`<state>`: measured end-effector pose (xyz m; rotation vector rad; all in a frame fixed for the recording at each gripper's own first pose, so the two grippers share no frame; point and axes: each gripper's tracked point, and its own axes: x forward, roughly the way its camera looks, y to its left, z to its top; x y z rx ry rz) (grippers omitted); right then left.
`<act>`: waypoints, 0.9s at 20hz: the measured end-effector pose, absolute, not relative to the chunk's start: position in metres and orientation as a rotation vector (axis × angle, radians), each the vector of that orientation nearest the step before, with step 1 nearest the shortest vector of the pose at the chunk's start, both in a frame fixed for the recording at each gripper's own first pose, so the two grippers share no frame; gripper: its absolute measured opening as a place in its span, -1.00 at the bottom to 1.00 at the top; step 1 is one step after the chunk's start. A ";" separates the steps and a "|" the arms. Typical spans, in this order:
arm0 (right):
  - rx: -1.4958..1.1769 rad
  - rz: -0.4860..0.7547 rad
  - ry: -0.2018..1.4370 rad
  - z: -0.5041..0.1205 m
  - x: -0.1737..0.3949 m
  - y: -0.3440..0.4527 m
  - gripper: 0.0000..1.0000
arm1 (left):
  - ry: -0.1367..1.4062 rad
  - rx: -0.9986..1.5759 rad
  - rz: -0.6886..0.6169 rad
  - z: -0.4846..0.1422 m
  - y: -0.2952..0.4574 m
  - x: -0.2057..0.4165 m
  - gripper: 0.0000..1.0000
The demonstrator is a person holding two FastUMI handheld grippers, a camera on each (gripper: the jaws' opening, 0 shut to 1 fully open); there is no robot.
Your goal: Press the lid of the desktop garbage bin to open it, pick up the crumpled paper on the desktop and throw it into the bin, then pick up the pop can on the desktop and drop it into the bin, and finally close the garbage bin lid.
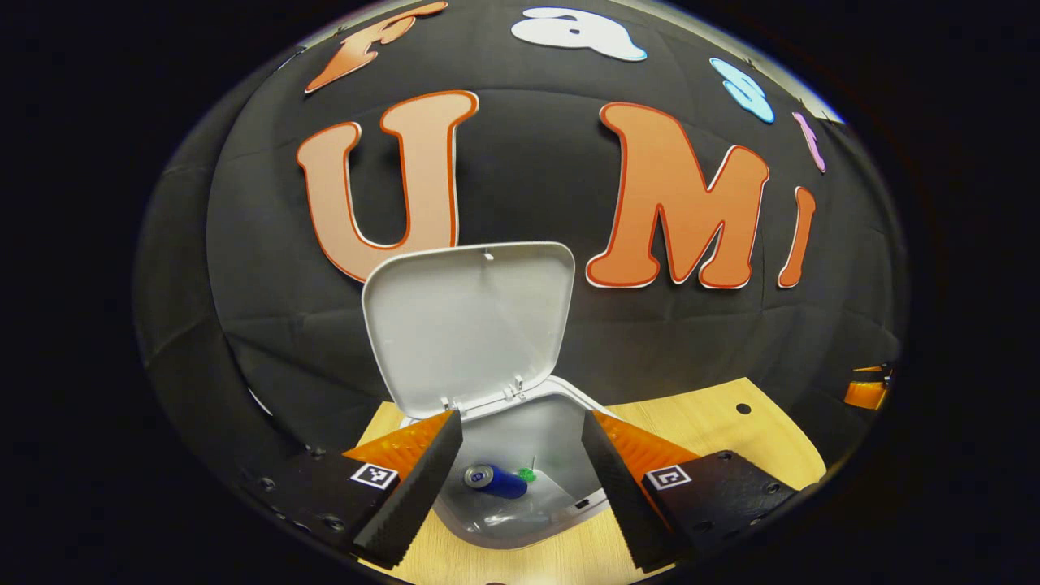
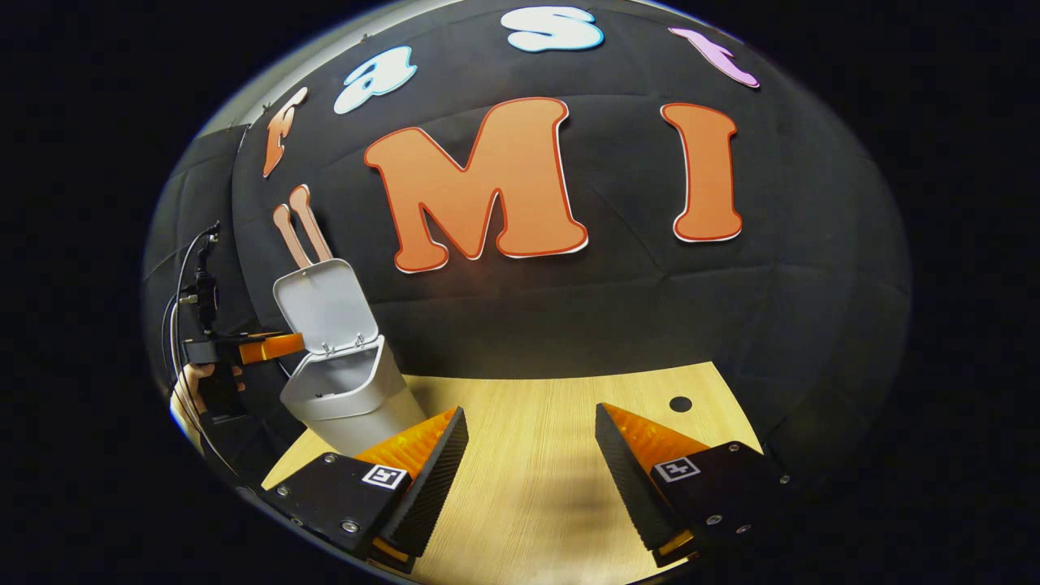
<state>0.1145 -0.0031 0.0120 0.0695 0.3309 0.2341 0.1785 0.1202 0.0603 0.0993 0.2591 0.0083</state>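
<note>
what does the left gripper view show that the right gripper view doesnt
Left gripper view: the bin's inside, with the blue pop can lying at the bottom and a small green thing beside it, seen between the open left gripper.

Right gripper view: the bin's outer wall from the side, the left gripper and the hand holding it beside the bin, and the open right gripper over the wooden table.

Both: the white garbage bin with its lid raised.

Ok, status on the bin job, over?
Both hand-held grippers open, empty: left, right. Pop can inside bin. Lid up, unobstructed.
</note>
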 end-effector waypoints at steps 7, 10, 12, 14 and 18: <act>0.072 0.257 0.324 0.017 0.105 0.002 0.89 | 0.205 0.062 -0.002 0.119 0.122 0.176 0.89; 0.079 0.261 0.318 0.019 0.101 0.002 0.89 | 0.187 0.064 0.007 0.151 0.132 0.179 0.88; 0.083 0.263 0.311 0.021 0.099 0.001 0.89 | 0.178 0.031 0.003 0.173 0.137 0.184 0.88; 0.087 0.262 0.307 0.021 0.099 -0.002 0.89 | 0.152 0.018 0.019 0.199 0.151 0.198 0.88; 0.108 0.255 0.306 0.020 0.096 -0.010 0.89 | 0.185 0.028 0.059 0.229 0.181 0.230 0.87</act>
